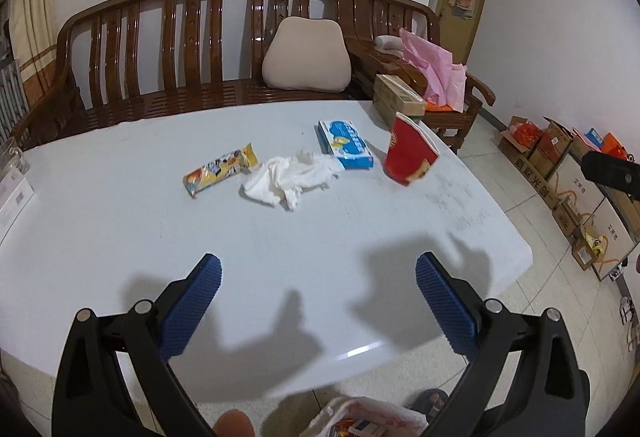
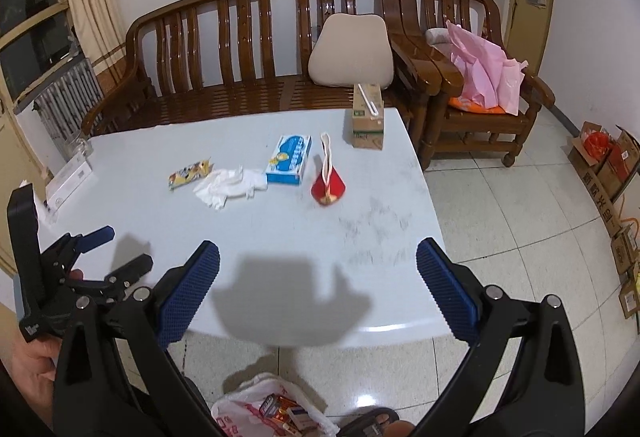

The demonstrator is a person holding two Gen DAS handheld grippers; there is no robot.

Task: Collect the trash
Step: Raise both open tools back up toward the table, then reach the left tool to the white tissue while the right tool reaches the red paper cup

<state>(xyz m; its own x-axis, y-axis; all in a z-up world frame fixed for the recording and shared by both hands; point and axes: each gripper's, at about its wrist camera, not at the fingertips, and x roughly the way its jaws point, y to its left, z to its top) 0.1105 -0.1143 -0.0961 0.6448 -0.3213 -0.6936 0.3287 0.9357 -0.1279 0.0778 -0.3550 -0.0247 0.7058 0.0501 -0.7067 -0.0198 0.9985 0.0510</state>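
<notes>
On the pale table (image 1: 120,229) lie a yellow snack wrapper (image 1: 220,169), a crumpled white tissue (image 1: 290,177), a blue and white box (image 1: 346,145), a red paper cup (image 1: 410,153) on its side and a brown carton (image 1: 396,99) at the far edge. The same things show in the right wrist view: wrapper (image 2: 188,173), tissue (image 2: 230,187), box (image 2: 290,159), cup (image 2: 329,181), carton (image 2: 368,117). My left gripper (image 1: 318,273) is open and empty, above the table's near part. My right gripper (image 2: 318,269) is open and empty, near the front edge. The left gripper (image 2: 120,249) shows there at the left.
A white plastic bag (image 2: 264,409) with trash in it sits on the tiled floor below the table's front edge. A wooden bench (image 2: 240,49) with a beige cushion stands behind the table. A chair with a pink bag (image 2: 484,69) is at the right. Cardboard boxes (image 1: 560,165) line the right wall.
</notes>
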